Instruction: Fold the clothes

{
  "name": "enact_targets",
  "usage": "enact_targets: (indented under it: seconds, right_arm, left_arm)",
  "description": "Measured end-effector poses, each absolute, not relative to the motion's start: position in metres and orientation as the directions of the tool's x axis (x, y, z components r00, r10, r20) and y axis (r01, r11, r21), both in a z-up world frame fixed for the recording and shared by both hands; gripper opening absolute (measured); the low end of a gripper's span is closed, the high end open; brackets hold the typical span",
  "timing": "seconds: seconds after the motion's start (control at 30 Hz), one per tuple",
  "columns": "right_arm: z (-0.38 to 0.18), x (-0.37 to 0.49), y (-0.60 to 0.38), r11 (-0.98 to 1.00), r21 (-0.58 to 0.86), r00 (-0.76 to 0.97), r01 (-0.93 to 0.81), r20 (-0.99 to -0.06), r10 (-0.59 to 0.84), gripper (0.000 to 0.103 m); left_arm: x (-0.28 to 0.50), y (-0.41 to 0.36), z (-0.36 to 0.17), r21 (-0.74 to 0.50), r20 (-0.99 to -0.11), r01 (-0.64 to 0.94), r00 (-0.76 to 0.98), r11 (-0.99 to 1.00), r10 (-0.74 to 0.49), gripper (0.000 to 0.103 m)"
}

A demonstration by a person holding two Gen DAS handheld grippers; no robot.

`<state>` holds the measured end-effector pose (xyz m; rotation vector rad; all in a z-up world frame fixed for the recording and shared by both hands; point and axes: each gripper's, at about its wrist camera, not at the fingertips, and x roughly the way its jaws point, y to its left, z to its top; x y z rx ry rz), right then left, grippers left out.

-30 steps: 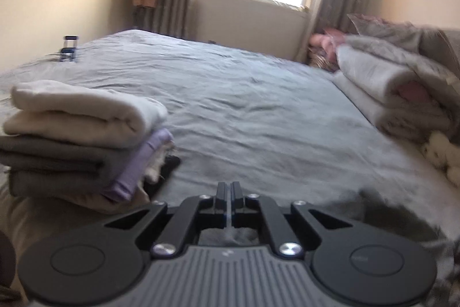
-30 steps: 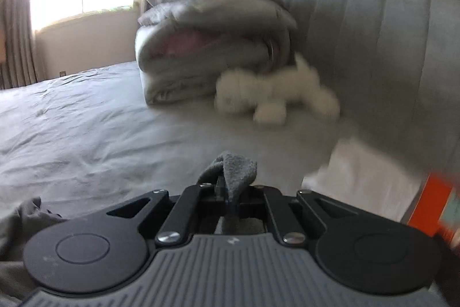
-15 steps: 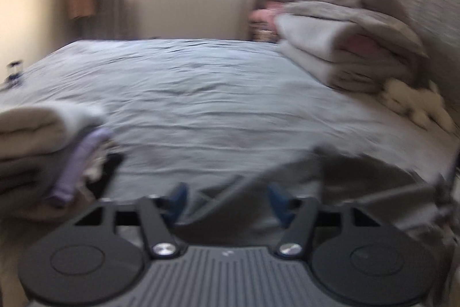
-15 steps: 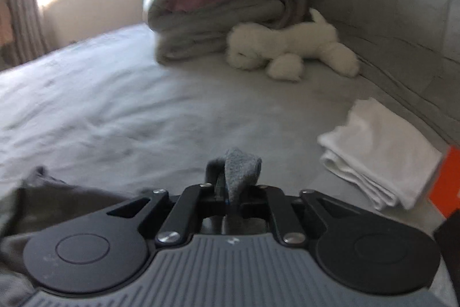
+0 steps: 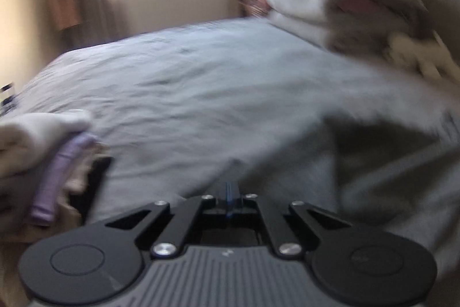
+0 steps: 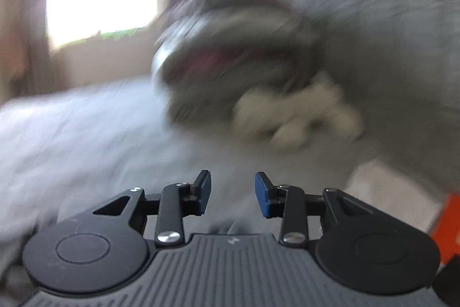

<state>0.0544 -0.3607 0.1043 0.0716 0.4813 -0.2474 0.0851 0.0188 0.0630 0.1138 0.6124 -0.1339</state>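
Observation:
A dark grey garment (image 5: 388, 177) lies crumpled on the grey bed sheet (image 5: 201, 82), spreading from the right up to my left gripper (image 5: 231, 192). That gripper's blue pads are pressed together, and a fold of the garment's near edge looks pinched between them, though the view is blurred. In the right wrist view my right gripper (image 6: 233, 192) has its jaws opening, with nothing between the pads. A scrap of grey cloth (image 6: 227, 228) shows just below them. A stack of folded clothes (image 5: 37, 140) with a purple piece (image 5: 57, 177) sits to the left.
Folded grey bedding (image 5: 345, 7) and a white plush toy (image 5: 417, 56) lie at the back right, against the padded headboard (image 6: 388, 19). A folded white cloth (image 6: 388, 192) and an orange object (image 6: 448, 217) lie to the right. A window is behind.
My left gripper opened over the garment's edge, then shut on it as it swung right and sank a little. My right gripper let go of the grey cloth and spread its jaws.

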Motion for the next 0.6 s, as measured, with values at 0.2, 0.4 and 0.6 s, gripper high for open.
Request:
enact_targets:
  seconds: [0.2, 0.4, 0.6]
  right_arm:
    - [0.073, 0.097, -0.313, 0.999, 0.017, 0.817, -0.042, -0.575, 0.044, 0.042]
    - [0.047, 0.120, -0.265, 0.970, -0.029, 0.741, -0.242, -0.651, 0.165, 0.052]
    - [0.033, 0.115, -0.233, 0.932, -0.223, 0.774, -0.287, -0.627, 0.088, 0.007]
  left_arm:
    - [0.090, 0.037, 0.072, -0.050, -0.560, 0.143, 0.815, 0.989, -0.146, 0.013]
    - [0.091, 0.003, 0.049, 0.018, -0.592, 0.281, 0.777, 0.960, -0.216, 0.080]
    - [0.097, -0.001, 0.034, 0.063, -0.639, 0.260, 0.752, 0.964, -0.161, 0.010]
